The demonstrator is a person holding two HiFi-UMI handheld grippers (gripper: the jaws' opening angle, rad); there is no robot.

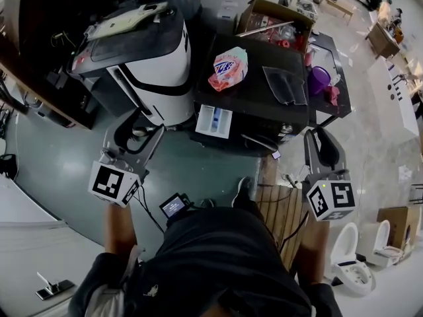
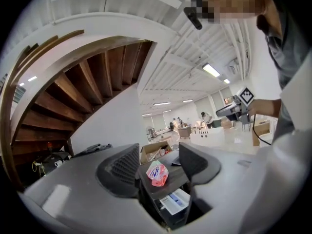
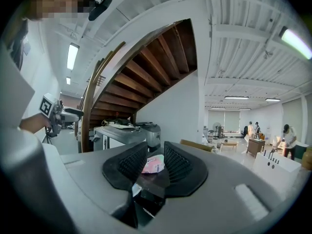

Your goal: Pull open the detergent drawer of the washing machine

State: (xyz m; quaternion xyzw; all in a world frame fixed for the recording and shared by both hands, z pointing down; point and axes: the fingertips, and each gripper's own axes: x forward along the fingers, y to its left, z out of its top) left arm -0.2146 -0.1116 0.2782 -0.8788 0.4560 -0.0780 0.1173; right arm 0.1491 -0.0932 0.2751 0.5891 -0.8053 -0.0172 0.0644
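In the head view the washing machine (image 1: pixel 258 94) stands on a grey-green floor (image 1: pixel 66 150), and its black top carries a pink bag (image 1: pixel 229 69). The white detergent drawer (image 1: pixel 213 121) sticks out from the front of the machine, pulled open. The left gripper (image 1: pixel 147 125) and the right gripper (image 1: pixel 320 137) are before the machine and neither touches it. A white and black machine (image 1: pixel 145 58) stands beside it, and a cardboard box (image 1: pixel 274 18) stands behind it.

In the left gripper view the jaws stand well apart with nothing between them. The open drawer shows far behind them. A wooden staircase (image 2: pixel 73 91) rises at the left in a large white hall.

In the right gripper view the jaws are a little apart and hold nothing. The pink bag shows through the gap.
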